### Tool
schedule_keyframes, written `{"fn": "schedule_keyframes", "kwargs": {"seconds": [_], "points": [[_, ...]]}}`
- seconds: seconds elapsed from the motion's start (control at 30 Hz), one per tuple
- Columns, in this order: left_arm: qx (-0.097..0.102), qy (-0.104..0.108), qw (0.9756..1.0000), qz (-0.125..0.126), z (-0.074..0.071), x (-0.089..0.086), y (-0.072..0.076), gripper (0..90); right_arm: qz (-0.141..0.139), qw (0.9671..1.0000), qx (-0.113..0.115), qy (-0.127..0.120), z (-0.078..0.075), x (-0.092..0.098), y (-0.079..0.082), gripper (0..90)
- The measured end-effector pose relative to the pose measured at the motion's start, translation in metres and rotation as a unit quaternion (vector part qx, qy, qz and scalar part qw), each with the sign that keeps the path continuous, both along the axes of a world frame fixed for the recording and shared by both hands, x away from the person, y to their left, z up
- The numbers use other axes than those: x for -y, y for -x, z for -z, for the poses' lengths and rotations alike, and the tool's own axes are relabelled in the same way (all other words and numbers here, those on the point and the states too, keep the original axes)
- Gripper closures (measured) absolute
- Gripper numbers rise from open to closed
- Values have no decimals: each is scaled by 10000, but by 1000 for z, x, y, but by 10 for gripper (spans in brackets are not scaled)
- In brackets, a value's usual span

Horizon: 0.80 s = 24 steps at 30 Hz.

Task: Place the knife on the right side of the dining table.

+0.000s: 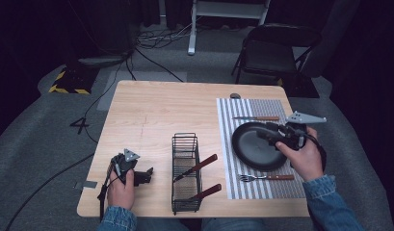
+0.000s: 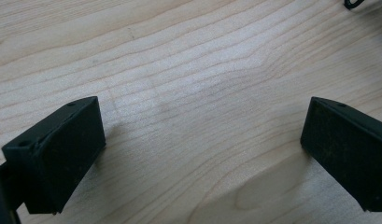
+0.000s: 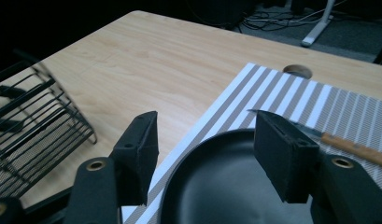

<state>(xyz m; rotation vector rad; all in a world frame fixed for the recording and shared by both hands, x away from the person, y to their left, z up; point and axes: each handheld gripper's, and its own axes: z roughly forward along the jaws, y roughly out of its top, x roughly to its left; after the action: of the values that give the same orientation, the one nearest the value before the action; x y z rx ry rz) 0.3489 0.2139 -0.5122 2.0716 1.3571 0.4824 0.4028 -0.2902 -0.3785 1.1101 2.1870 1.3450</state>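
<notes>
Right gripper point(image 1: 268, 134) above black plate point(image 1: 250, 149) on striped placemat point(image 1: 262, 108), jaws apart, empty: likely poised for plate rim. Left gripper point(image 1: 146, 175) parked on table point(image 1: 151, 106), jaws wide, empty.

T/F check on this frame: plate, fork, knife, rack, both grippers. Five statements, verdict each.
1. The black plate lies on the striped mat. True.
2. The fork lies on the mat on the near side of the plate. True.
3. The knife stands in the wire rack. False: it lies on the mat beyond the plate; the rack holds other wooden-handled utensils.
4. The right gripper is shut on the plate's rim. False: its jaws stand open above the plate, nothing between the pads.
5. The left gripper is open over bare table. True.
</notes>
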Motion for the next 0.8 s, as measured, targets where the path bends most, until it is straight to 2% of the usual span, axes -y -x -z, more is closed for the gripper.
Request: {"fn": "schedule_keyframes", "kwargs": {"seconds": [0.1,0.2,0.23,0.37,0.53,0.6,0.63,0.67,0.7,0.73,0.77,0.8], "points": [[3,1,10000,3,0,0,0,1,-184,9998,-50,-24,13,-8,15,408],[1,2,10000,5,0,0,0,1,-281,9996,-49,23,20,-13,23,408],[2,3,10000,4,0,0,0,1,-396,9992,-5,74,27,-19,30,408],[2,4,10000,6,0,0,0,0,-658,9978,29,73,41,-35,45,408],[1,2,10000,8,0,0,0,0,-1143,9932,-66,198,67,-60,61,407],[3,4,10000,6,0,0,0,1,-1190,9926,-73,230,71,-64,63,407],[2,3,10000,6,0,0,0,0,-1329,9907,-105,263,81,-71,67,407],[2,3,10000,6,0,0,0,0,-1329,9907,-105,263,81,-71,67,407],[4,7,10000,3,0,0,0,0,-1484,9885,-123,278,89,-78,70,407],[3,4,10000,7,0,0,0,0,-1484,9885,-123,278,89,-78,70,407],[5,8,10000,2,0,0,0,0,-1625,9862,-142,299,96,-84,71,406],[5,8,10000,2,0,0,0,0,-1625,9862,-142,299,96,-84,71,406]]}}
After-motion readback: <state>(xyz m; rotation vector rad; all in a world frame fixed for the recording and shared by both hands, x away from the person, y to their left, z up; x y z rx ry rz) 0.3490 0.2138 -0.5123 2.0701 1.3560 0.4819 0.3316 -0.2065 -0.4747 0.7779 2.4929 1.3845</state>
